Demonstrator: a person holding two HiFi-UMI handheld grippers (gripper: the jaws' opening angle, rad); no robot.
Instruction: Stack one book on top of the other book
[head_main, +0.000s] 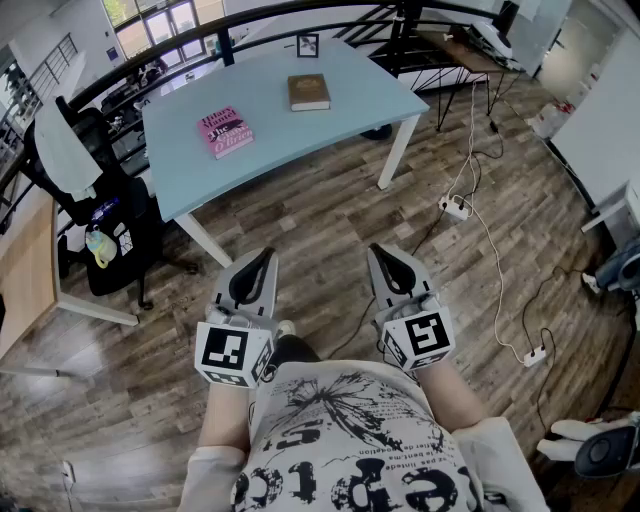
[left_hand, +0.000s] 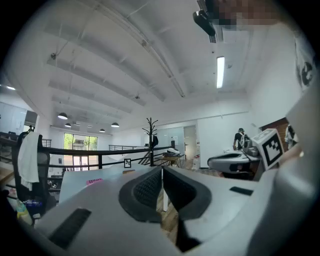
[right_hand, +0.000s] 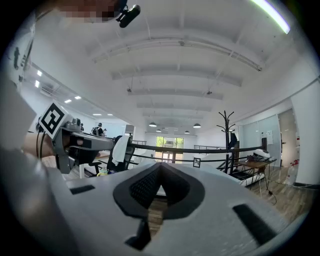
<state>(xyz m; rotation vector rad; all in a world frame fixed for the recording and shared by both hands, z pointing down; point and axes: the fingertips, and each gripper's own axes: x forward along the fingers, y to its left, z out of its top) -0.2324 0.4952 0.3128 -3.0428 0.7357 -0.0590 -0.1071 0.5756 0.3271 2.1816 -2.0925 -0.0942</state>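
Two books lie apart on a pale blue table (head_main: 330, 110): a pink book (head_main: 226, 133) towards its left and a brown book (head_main: 308, 92) further back near the middle. My left gripper (head_main: 264, 254) and right gripper (head_main: 379, 251) hang side by side over the wooden floor, well short of the table, both shut and empty. In the left gripper view the jaws (left_hand: 162, 170) meet at the tips, with the pink book (left_hand: 93, 181) a thin strip on the table beyond. The right gripper view shows its jaws (right_hand: 160, 166) closed too.
A black office chair (head_main: 95, 200) with a white garment stands left of the table beside a wooden desk (head_main: 25, 270). A small picture frame (head_main: 308, 44) sits at the table's far edge. Cables and power strips (head_main: 456, 207) trail over the floor at right. A railing runs behind the table.
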